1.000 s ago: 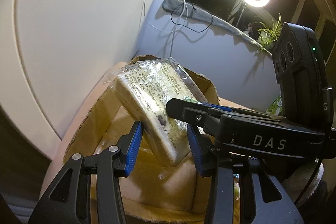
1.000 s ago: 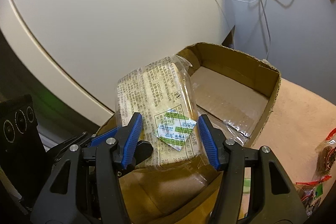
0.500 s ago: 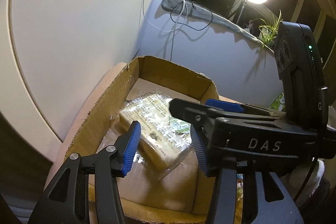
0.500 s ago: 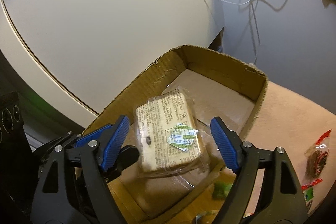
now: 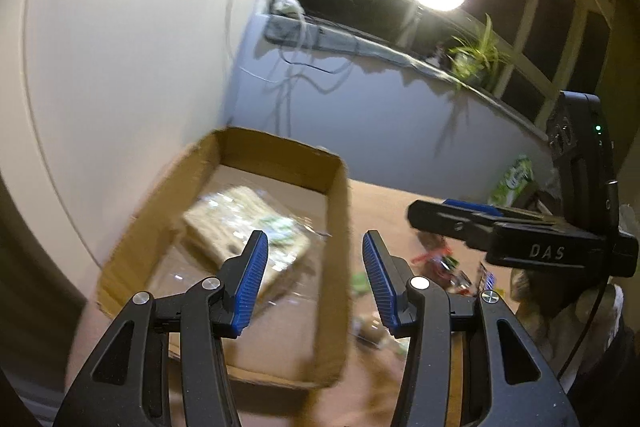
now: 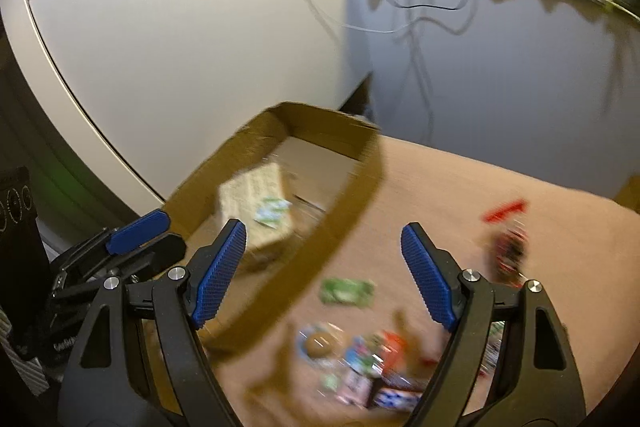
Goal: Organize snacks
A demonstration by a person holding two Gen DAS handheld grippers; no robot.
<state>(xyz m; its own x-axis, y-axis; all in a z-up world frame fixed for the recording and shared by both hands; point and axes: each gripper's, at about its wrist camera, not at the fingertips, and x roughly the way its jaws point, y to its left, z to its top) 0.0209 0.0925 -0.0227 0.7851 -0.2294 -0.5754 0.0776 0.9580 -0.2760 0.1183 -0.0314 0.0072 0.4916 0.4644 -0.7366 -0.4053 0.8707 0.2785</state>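
Snack pack (image 5: 244, 227) lies in cardboard box (image 5: 340, 267); left tool (image 5: 312, 275) and right tool (image 6: 324, 267) gape empty

Wrapped snack pack (image 5: 244, 223) inside cardboard box (image 5: 340, 267), loose snacks (image 6: 360, 355) on table (image 6: 460, 187) right of box

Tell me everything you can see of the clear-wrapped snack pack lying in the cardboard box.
The snack pack is a flat, pale beige block in clear, crinkly plastic film with dark print and a green-and-white sticker. It lies flat and somewhat askew on the floor of the open cardboard box, toward its left wall. Loose film trails past its edge. Neither gripper touches it; both views are motion-blurred, so the print is unreadable.
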